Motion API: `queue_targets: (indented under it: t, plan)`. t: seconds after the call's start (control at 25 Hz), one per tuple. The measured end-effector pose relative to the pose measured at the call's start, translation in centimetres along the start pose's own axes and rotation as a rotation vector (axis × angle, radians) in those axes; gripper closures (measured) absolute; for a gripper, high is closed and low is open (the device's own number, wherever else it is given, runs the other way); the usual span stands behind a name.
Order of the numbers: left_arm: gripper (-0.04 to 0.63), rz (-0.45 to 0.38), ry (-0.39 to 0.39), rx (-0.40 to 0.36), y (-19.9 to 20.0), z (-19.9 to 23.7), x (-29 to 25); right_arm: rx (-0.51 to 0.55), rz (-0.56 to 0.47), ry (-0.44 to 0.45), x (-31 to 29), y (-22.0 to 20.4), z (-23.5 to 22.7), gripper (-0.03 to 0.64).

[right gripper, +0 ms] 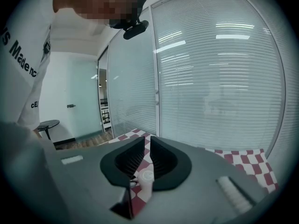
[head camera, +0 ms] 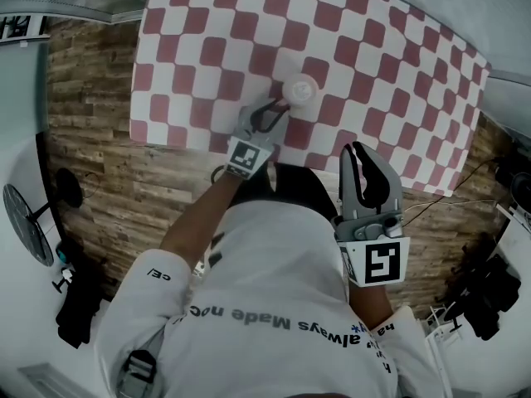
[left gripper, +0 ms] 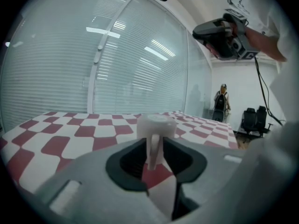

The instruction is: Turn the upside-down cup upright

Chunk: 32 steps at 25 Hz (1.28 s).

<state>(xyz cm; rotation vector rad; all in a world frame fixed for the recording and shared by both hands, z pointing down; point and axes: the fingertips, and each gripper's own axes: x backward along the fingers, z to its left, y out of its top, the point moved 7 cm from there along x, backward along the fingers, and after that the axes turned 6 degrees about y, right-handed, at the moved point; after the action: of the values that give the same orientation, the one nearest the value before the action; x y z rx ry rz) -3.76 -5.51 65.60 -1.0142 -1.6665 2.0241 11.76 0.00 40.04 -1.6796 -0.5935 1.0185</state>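
A white cup (head camera: 299,89) stands upside down, base on top, on the red-and-white checked table (head camera: 373,48). My left gripper (head camera: 278,106) reaches it from the near side. In the left gripper view the cup (left gripper: 156,125) shows its handle toward me, between the two fingers of my left gripper (left gripper: 154,146). The pads sit close on either side with a thin gap, so it is open. My right gripper (head camera: 358,149) hangs off the table's near edge, shut and empty. Through the slit of my right gripper (right gripper: 147,141) the cup (right gripper: 147,175) shows small and far off.
The checked cloth (left gripper: 70,139) carries nothing else. Wood floor lies around the table, with a fan (head camera: 25,222) and a round stool (head camera: 68,187) at left and dark gear (head camera: 485,293) at right. A glass wall with blinds (left gripper: 117,64) stands behind; a person (left gripper: 220,101) stands far off.
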Motion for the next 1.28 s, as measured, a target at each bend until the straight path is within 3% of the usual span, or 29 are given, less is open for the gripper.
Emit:
queue_targets:
  t: [0.28,0.6,0.72,1.28]
  plan:
    - [0.54,-0.033,0.019,-0.068,-0.1,-0.3,-0.4,-0.008,0.016,0.002,-0.1,-1.5,-0.1,0.578]
    - [0.555,-0.019,0.024,-0.079,0.3,-0.6,-0.5,-0.001,0.017,-0.003,0.5,-1.7,-0.3,0.578]
    - [0.555,-0.049,0.032,-0.067,1.2,-0.6,-0.4,-0.001,0.011,-0.006,0.7,-1.7,-0.4,0.578]
    - [0.555,-0.066,-0.017,-0.074,10.8,-1.5,2.8,0.015,-0.051,-0.019,1.8,0.6,-0.4,0.578]
